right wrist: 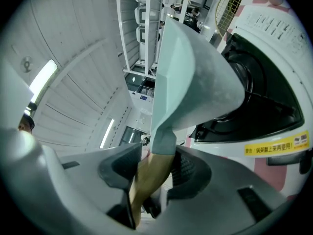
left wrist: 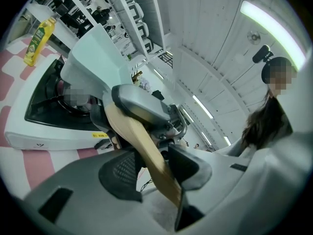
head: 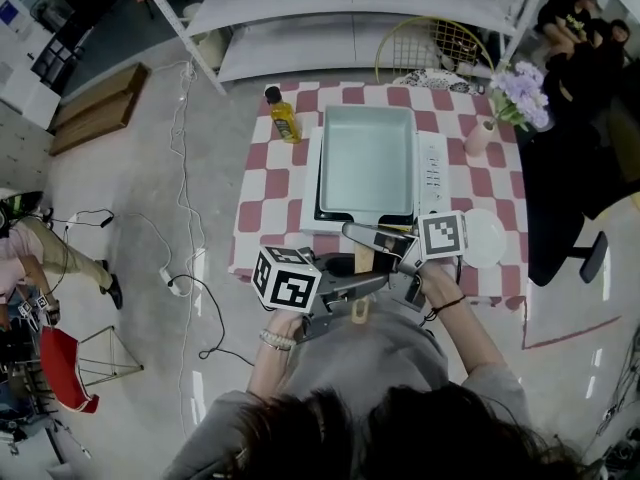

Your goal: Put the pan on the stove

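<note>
A pale green rectangular pan lies over the white tabletop stove on the checked table. Its wooden handle points toward me, past the table's front edge. My left gripper is shut on the outer end of the handle. My right gripper is shut on the same handle, closer to the pan. The pan sits above the black burner top; whether it rests on it I cannot tell.
A yellow bottle stands at the table's far left corner, left of the stove. A vase of purple flowers stands at the far right, and a white plate lies at the near right. Shelving and a wire basket stand behind the table. Cables lie on the floor at left.
</note>
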A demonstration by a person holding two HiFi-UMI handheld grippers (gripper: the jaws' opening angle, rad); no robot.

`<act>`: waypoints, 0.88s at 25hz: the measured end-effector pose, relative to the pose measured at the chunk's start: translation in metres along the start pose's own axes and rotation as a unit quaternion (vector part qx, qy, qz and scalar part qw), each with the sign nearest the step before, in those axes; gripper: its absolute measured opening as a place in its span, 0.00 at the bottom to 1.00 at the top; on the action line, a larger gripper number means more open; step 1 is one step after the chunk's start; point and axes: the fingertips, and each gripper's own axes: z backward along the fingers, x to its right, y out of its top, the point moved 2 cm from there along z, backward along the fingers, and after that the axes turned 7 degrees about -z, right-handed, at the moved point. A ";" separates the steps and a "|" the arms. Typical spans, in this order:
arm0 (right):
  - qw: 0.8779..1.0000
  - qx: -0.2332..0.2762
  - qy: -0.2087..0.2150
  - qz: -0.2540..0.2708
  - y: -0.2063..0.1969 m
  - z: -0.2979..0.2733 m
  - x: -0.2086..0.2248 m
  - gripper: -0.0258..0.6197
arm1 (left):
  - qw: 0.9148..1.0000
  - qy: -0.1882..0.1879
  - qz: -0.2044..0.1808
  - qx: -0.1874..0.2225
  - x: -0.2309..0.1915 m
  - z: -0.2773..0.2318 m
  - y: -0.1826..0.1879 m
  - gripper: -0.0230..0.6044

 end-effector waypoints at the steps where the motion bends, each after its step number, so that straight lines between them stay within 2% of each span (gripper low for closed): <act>1: 1.000 0.001 -0.001 -0.005 0.001 0.000 0.002 0.32 | 1.000 0.001 0.003 -0.002 -0.001 0.000 0.001 0.31; 22: 0.998 0.017 -0.014 -0.061 0.016 -0.004 0.031 0.32 | 0.998 -0.011 0.057 -0.034 -0.028 -0.003 0.004 0.31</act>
